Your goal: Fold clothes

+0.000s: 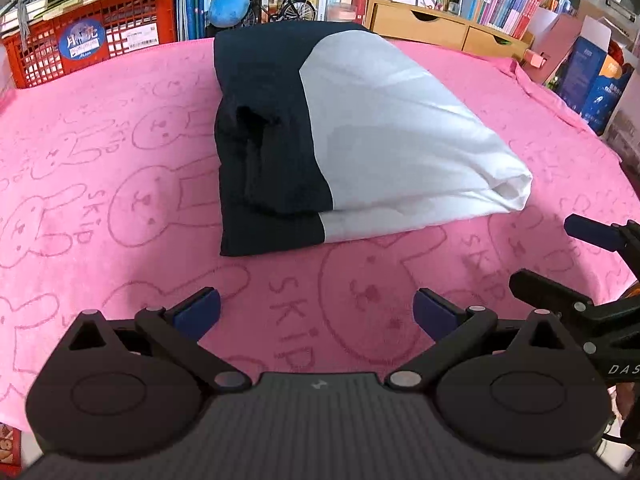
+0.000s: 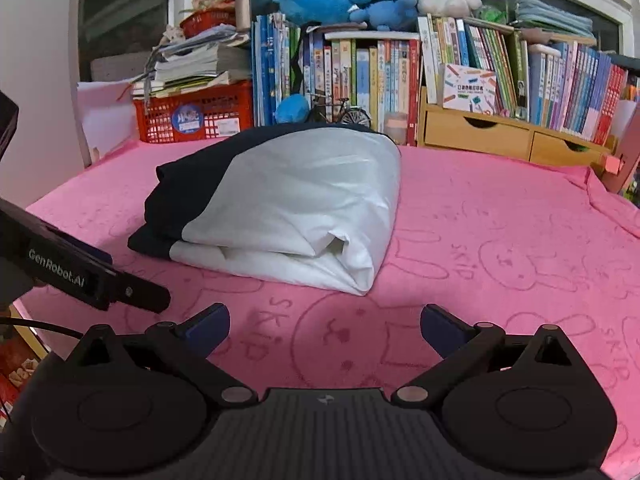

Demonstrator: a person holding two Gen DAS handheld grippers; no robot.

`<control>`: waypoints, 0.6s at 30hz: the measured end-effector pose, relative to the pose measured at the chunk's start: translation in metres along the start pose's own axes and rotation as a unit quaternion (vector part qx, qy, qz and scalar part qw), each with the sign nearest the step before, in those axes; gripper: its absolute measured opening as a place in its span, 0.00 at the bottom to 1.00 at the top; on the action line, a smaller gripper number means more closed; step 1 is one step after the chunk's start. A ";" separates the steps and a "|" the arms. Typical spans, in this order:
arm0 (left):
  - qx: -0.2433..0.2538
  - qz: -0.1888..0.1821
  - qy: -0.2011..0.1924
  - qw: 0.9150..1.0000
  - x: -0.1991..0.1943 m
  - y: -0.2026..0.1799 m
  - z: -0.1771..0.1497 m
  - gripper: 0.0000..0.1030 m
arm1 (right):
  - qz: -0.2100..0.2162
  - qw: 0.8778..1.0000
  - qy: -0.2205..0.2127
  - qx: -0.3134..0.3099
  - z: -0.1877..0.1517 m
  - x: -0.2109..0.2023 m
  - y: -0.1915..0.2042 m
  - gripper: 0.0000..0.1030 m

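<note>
Garment (image 1: 360, 140) was left folded on towel (image 1: 120, 160); left claw (image 1: 316, 312) and right claw (image 2: 325, 326) were held released, empty.

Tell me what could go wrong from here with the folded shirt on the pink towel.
1. The shirt is a thick, puffy bundle; its loose open corner could spring apart if bumped.
2. Both the left gripper and right gripper sit close together with jaws open near the bundle; they might knock each other.
3. Dragging a jaw could bunch the pink towel and shift the shirt.
</note>
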State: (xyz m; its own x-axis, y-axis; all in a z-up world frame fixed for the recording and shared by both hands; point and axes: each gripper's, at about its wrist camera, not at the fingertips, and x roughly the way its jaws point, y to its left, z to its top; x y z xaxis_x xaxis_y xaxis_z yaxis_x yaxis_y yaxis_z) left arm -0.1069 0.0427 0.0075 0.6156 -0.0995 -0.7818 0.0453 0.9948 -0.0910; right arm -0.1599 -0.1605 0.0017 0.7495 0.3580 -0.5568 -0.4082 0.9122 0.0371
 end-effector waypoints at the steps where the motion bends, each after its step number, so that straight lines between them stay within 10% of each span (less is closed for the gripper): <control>1: 0.000 0.001 -0.001 1.000 0.000 0.000 0.000 1.00 | 0.000 1.000 0.000 0.000 0.000 0.000 0.000 1.00; 18: 0.024 0.031 -0.008 0.999 0.006 -0.008 -0.002 1.00 | 0.001 1.000 -0.003 -0.012 0.002 0.006 0.007 1.00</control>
State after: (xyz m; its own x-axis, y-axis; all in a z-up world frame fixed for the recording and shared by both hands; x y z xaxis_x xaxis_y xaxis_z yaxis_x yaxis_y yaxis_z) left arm -0.1049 0.0342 0.0025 0.6304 -0.0372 -0.7753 0.0444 0.9989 -0.0119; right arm -0.1566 -0.1518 0.0000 0.7516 0.3604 -0.5524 -0.4214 0.9067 0.0181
